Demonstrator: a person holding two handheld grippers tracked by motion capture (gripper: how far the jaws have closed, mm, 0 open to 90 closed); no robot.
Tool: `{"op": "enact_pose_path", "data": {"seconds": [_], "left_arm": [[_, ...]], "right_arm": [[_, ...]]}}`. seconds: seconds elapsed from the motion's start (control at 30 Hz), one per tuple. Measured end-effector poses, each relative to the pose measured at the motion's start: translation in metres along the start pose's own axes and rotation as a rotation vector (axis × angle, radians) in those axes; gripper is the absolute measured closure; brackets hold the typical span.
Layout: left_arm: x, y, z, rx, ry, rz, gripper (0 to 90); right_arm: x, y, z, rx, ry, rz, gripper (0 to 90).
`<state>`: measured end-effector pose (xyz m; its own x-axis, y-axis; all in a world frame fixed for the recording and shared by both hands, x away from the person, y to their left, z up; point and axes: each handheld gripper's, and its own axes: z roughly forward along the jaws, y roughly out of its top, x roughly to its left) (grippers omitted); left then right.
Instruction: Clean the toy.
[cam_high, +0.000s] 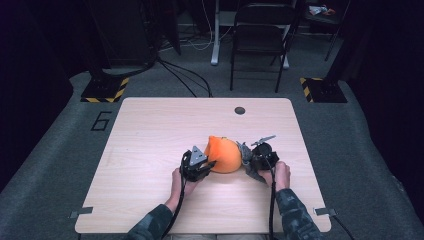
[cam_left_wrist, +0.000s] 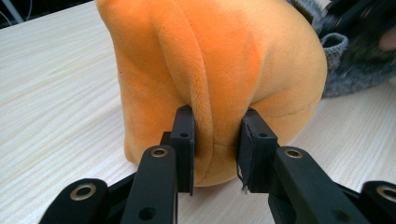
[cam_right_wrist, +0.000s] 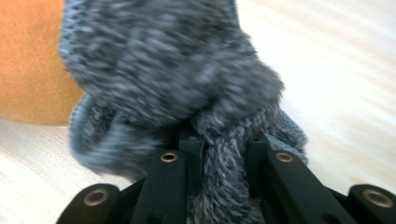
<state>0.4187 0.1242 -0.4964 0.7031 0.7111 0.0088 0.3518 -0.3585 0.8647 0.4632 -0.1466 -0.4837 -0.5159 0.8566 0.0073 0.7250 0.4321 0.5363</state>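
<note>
Soft and light, the orange plush toy (cam_left_wrist: 210, 79) yields where the left gripper (cam_left_wrist: 215, 149) pinches a fold, while beside it the right gripper (cam_right_wrist: 225, 154) clamps limp grey knit cloth (cam_right_wrist: 173, 79).

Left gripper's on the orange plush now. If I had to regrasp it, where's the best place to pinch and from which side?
Pinch the raised fold that runs up the orange plush, low down near its base, coming in level from the person's left. That ridge is narrow enough to fit between the jaws, while the rounded body is too broad. The left gripper already clamps it there; the right side is taken up by the grey knit piece.
</note>
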Motion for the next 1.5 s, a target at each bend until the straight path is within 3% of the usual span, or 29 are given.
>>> {"op": "enact_pose_path", "data": {"seconds": [0.03,0.07,0.13,0.2,0.23,0.27,0.37,0.43,0.47,0.5,0.63,0.67,0.8,0.87,1.0,1.1,1.17,1.23,1.37,1.47,1.5], "left_arm": [[0.0,0.0,0.0,0.0,0.0,0.0,70.7],[0.001,-0.001,0.0,0.0,0.002,-0.005,70.6],[0.002,-0.001,0.0,-0.002,0.001,-0.005,70.6],[0.003,-0.001,-0.001,-0.002,-0.002,-0.008,70.6],[0.003,-0.001,-0.001,-0.002,-0.002,-0.008,70.5],[0.003,-0.001,-0.001,0.0,-0.005,-0.008,70.5],[0.005,-0.001,-0.001,-0.003,-0.009,-0.004,70.1],[0.006,-0.001,-0.001,-0.006,-0.01,-0.003,68.8],[0.006,-0.001,-0.001,-0.006,-0.01,-0.003,66.8],[0.003,0.002,-0.003,0.013,-0.001,0.043,64.1],[-0.002,0.006,-0.009,0.016,0.016,0.064,54.4],[-0.006,0.006,-0.009,0.028,0.032,0.068,47.8],[-0.012,0.002,0.003,0.055,0.07,0.085,36.0],[-0.015,0.001,0.008,0.05,0.087,0.083,35.9],[-0.012,-0.003,0.009,0.014,0.08,0.064,62.3],[-0.009,-0.002,0.006,-0.002,0.063,0.051,71.3],[-0.009,-0.001,0.005,-0.002,0.053,0.046,73.9],[-0.006,0.004,-0.002,-0.017,0.016,-0.001,75.1],[-0.007,0.008,-0.01,-0.012,-0.028,-0.042,75.6],[-0.009,0.01,-0.014,0.002,-0.04,-0.038,75.3],[-0.013,0.011,-0.014,0.004,-0.056,-0.051,75.2]], "right_arm": [[0.0,0.0,0.0,0.0,0.0,0.0,76.1],[-0.005,0.003,-0.015,-0.054,-0.014,0.0,76.2],[-0.008,0.009,-0.033,-0.126,0.002,0.014,76.2],[-0.003,0.015,-0.049,-0.176,0.014,0.012,76.1],[-0.003,0.015,-0.049,-0.176,0.014,0.012,76.1],[0.005,0.021,-0.058,-0.216,0.045,-0.007,76.1],[0.016,0.026,-0.058,-0.213,0.073,-0.027,76.1],[0.031,0.029,-0.041,-0.162,0.097,-0.073,76.1],[0.031,0.029,-0.041,-0.162,0.097,-0.073,76.1],[0.034,0.029,-0.032,-0.161,0.069,-0.075,76.2],[0.03,0.028,-0.031,-0.16,0.065,-0.07,76.2],[0.027,0.027,-0.03,-0.159,0.071,-0.058,76.2],[0.029,0.028,-0.03,-0.161,0.071,-0.047,76.2],[0.03,0.028,-0.031,-0.156,0.073,-0.061,76.1],[0.033,0.028,-0.032,-0.153,0.061,-0.068,76.2],[0.032,0.029,-0.034,-0.156,0.059,-0.071,76.2],[0.033,0.029,-0.035,-0.162,0.051,-0.072,76.2],[0.032,0.032,-0.044,-0.166,0.04,-0.085,76.2],[0.034,0.036,-0.06,-0.185,0.046,-0.086,76.2],[0.038,0.04,-0.071,-0.216,0.056,-0.085,76.1],[0.046,0.044,-0.081,-0.248,0.076,-0.095,76.0]]}}
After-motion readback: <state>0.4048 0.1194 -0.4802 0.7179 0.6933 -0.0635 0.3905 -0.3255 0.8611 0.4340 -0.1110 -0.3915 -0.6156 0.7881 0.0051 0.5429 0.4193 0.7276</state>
